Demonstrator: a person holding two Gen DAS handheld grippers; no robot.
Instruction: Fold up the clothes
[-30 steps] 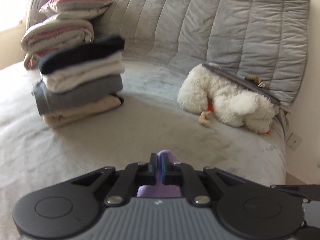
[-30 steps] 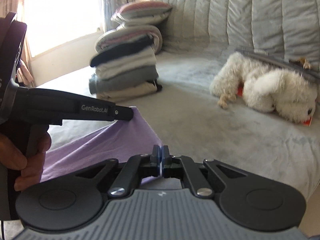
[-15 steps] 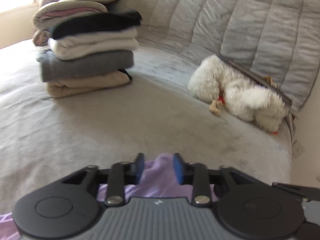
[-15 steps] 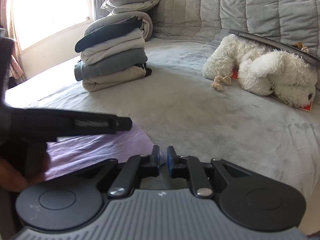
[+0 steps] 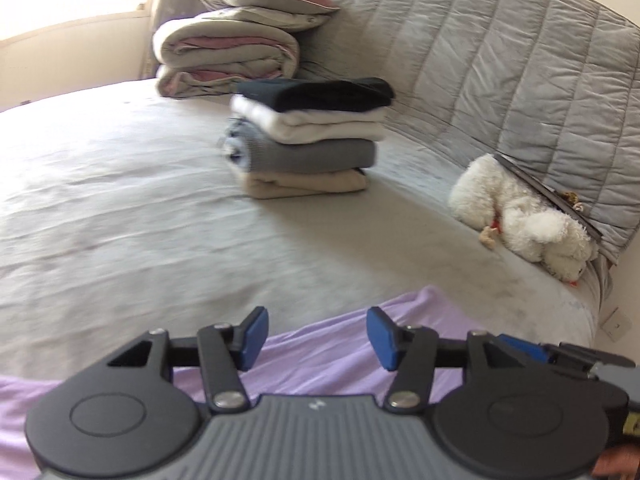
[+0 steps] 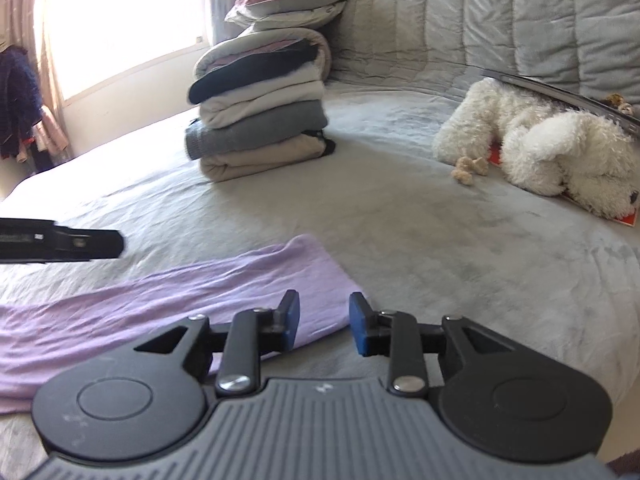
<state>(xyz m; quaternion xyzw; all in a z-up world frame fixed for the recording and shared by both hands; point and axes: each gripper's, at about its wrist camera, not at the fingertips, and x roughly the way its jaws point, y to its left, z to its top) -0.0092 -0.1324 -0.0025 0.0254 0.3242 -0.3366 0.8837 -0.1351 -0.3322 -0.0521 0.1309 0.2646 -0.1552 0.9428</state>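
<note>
A lilac garment (image 6: 168,304) lies flat on the grey bed, folded into a long strip; in the left wrist view the same lilac garment (image 5: 336,348) shows under the fingers. My left gripper (image 5: 316,334) hovers over its far edge with jaws opening, the blue pads apart and pressing on nothing. My right gripper (image 6: 323,320) is over the garment's right end, jaws opening too, with the cloth below them and not pinched. The left gripper's finger (image 6: 80,243) reaches in from the left in the right wrist view. A stack of folded clothes (image 6: 260,128) stands further back.
A white plush dog (image 6: 552,148) lies at the right against the quilted grey backrest (image 5: 500,64). A rolled duvet and pillows (image 5: 240,36) sit behind the stack. A bright window (image 6: 120,20) and hanging clothes are at the left. The bed's edge drops off at right.
Both grippers were shut on the lilac garment's lifted edge; they have let it go and opened. The cloth now lies flat. The left gripper has swung left along the garment.
</note>
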